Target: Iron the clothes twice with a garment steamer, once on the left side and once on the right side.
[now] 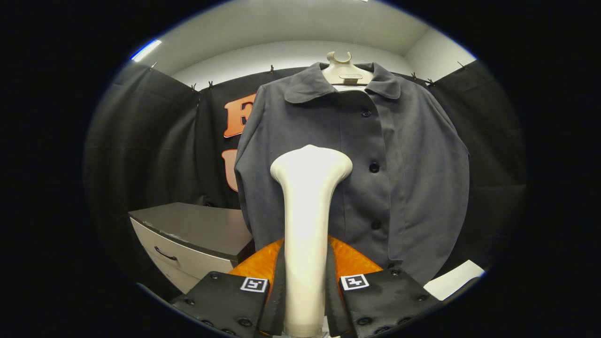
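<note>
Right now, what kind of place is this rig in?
Likely a staged recording booth: black cloth walls, a grey shirt on a hanger, a drawer cabinet. The gripper is shut on a white steamer.

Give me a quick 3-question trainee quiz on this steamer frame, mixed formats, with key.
1. True or false: the hand-held gripper is shut on the white garment steamer.
2. Multiple choice: the steamer head is in front of which part of the dark grey shirt? A) the collar B) the panel beside the button row, on the cabinet's side C) the hem
3. Fill in: the shirt hangs on a pale ____, and a grey ____ with a drawer handle stands beside it.

Key: 1 true, both fingers press the steamer's handle; 2 B; 3 hanger, cabinet.
</note>
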Available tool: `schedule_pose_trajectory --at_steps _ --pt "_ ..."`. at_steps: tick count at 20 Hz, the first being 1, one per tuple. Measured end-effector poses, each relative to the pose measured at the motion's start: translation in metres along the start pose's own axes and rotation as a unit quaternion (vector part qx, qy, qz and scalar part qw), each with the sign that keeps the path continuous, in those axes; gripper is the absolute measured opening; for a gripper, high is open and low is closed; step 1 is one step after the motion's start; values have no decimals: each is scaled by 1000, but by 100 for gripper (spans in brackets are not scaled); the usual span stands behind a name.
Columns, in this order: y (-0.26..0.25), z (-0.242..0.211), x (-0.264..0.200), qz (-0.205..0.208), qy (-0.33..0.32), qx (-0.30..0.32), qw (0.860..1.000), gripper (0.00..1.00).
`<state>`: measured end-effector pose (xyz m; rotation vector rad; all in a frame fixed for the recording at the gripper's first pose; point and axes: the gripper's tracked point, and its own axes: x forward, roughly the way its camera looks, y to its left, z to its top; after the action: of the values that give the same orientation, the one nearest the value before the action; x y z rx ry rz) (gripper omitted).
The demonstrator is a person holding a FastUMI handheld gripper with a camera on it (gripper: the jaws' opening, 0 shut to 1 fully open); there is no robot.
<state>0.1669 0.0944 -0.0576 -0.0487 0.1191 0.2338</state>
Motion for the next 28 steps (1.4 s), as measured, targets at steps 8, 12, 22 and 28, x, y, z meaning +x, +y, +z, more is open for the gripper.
schedule_pose_trajectory --at_steps 8,12,22,28 --pt "-5 -45 -7 -3 35 6 999 43" --pt "-9 -69 -10 -5 54 5 998 43" --pt "-15 -135 -18 -8 113 11 994 43" --pt "-16 -173 -27 -11 150 17 988 43"
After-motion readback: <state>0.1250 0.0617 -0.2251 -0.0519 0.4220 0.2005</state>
